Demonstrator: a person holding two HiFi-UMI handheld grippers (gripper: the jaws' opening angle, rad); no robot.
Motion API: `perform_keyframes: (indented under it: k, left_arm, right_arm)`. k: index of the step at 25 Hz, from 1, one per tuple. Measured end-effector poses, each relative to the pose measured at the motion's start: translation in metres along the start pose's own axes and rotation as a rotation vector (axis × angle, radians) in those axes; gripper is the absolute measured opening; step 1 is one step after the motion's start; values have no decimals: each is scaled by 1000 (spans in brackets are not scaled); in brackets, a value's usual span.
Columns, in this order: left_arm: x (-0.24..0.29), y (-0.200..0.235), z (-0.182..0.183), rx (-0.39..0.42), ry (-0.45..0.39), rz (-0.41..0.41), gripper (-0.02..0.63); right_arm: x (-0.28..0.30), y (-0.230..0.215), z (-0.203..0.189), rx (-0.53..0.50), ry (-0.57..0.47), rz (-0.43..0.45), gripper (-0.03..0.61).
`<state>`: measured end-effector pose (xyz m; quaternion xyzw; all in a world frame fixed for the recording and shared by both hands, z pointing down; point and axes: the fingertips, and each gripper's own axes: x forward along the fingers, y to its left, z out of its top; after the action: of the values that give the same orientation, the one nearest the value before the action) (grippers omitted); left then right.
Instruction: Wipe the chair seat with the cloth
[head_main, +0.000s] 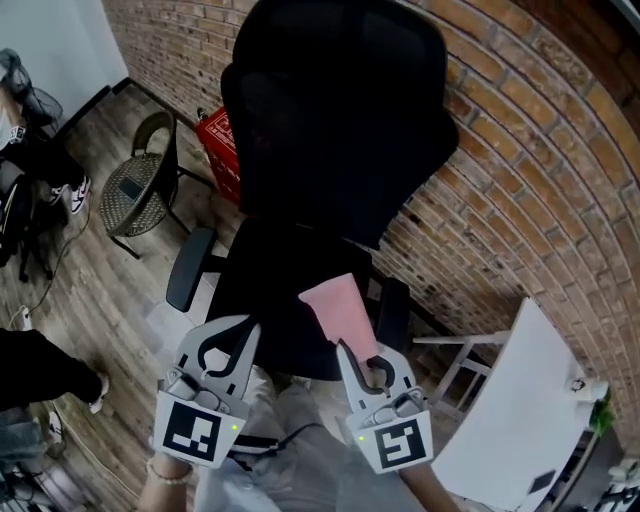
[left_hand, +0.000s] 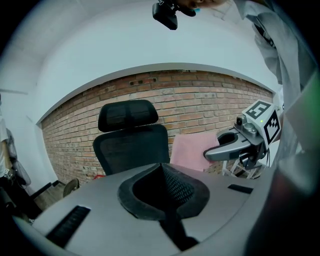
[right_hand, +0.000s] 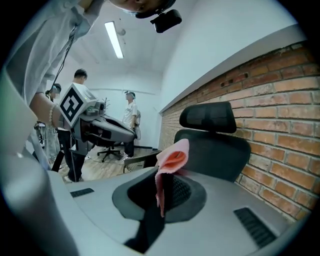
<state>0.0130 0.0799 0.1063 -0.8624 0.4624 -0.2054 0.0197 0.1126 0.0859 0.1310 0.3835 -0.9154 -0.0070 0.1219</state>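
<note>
A black office chair (head_main: 330, 130) stands against the brick wall, its seat (head_main: 270, 290) just beyond both grippers. My right gripper (head_main: 346, 350) is shut on a pink cloth (head_main: 340, 308), which sticks up over the seat's near right part. In the right gripper view the cloth (right_hand: 169, 162) hangs folded from the closed jaws, in front of the chair (right_hand: 215, 142). My left gripper (head_main: 240, 330) hovers at the seat's near edge, shut with nothing in it. The left gripper view shows the chair (left_hand: 132, 145), the cloth (left_hand: 189, 150) and the right gripper (left_hand: 207, 154).
A brick wall (head_main: 540, 170) runs behind the chair. A wicker chair (head_main: 140, 190) and a red box (head_main: 222, 150) stand at the left. A white table (head_main: 520, 400) is at the right. People (right_hand: 130, 117) stand far back in the room.
</note>
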Motion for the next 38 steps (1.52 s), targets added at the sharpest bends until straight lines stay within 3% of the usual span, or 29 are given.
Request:
perform_keyframes:
  k: [4,6,12,19,30,38]
  left_arm:
    - [16,10,-15,-23,13,-4,18]
    - [24,16,-25,-14,29,-21,18]
    - [51,39,-75,-22,80,-41,18]
    - [80,73,-159,-73,145,-42,18]
    - [141,111,-279,-151,166,-18,18]
    - [171,116,-354,-217,193,7,18]
  right_arm:
    - [15,1,-33,-98,160,77,51]
    - [29,0,-43,-105,190,96,51]
    - [86,3,-74,-66,181,97,51]
    - [163,22,-138,-109,263,184,51]
    - [290,45,-243,-56,312,227,51]
    - [363,67,-312,-50,356,364,51]
